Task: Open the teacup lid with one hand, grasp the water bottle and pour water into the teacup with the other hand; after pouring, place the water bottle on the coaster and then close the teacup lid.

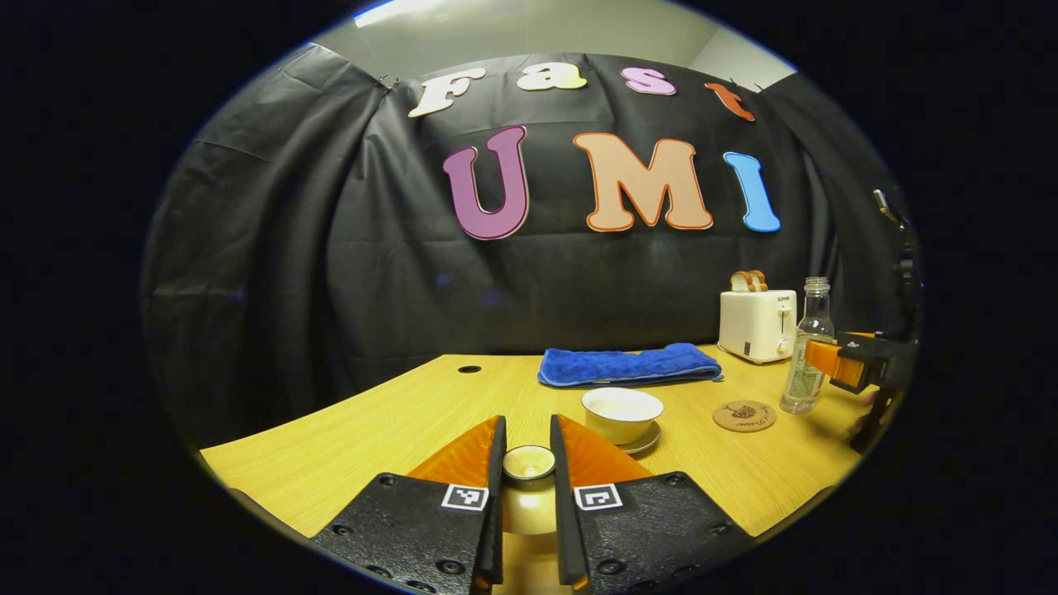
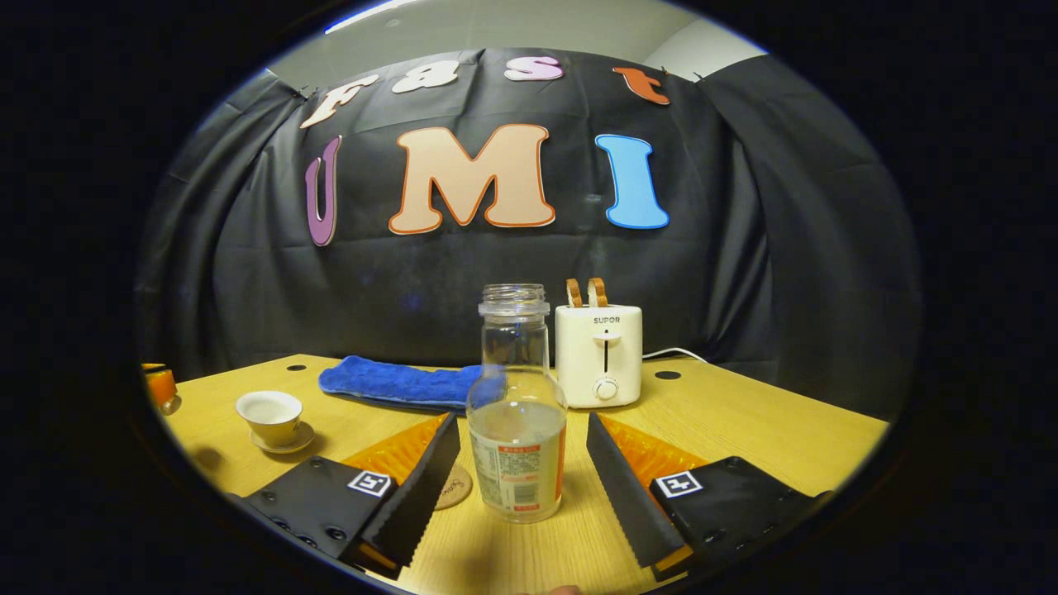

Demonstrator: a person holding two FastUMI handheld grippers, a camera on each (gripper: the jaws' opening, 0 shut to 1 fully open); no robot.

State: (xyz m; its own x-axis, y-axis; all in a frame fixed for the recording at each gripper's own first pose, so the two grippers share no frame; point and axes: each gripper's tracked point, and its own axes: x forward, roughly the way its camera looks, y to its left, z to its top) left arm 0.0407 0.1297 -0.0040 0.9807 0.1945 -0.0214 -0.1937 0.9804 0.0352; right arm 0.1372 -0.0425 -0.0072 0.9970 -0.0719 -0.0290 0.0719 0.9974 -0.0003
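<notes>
Holding the lid [image 1: 529,463] clamped in the left gripper [image 1: 527,450] above the table [image 1: 397,421], the right gripper [image 2: 523,463] stands open around the bottle [image 2: 517,430]; pouring into the uncovered cup [image 1: 621,413], the coaster [image 1: 744,416] and closing remain.

Count on the worktop [image 2: 744,421]: one teacup [image 1: 621,413] on one saucer [image 1: 643,442]; one teacup lid [image 1: 529,463]; one glass water bottle [image 2: 517,413]; one round coaster [image 1: 744,416]; one folded blue towel [image 1: 628,364]; one white toaster [image 2: 598,355] with two bread slices [image 2: 586,292]; two grommet holes in the surface [image 2: 667,374]
</notes>
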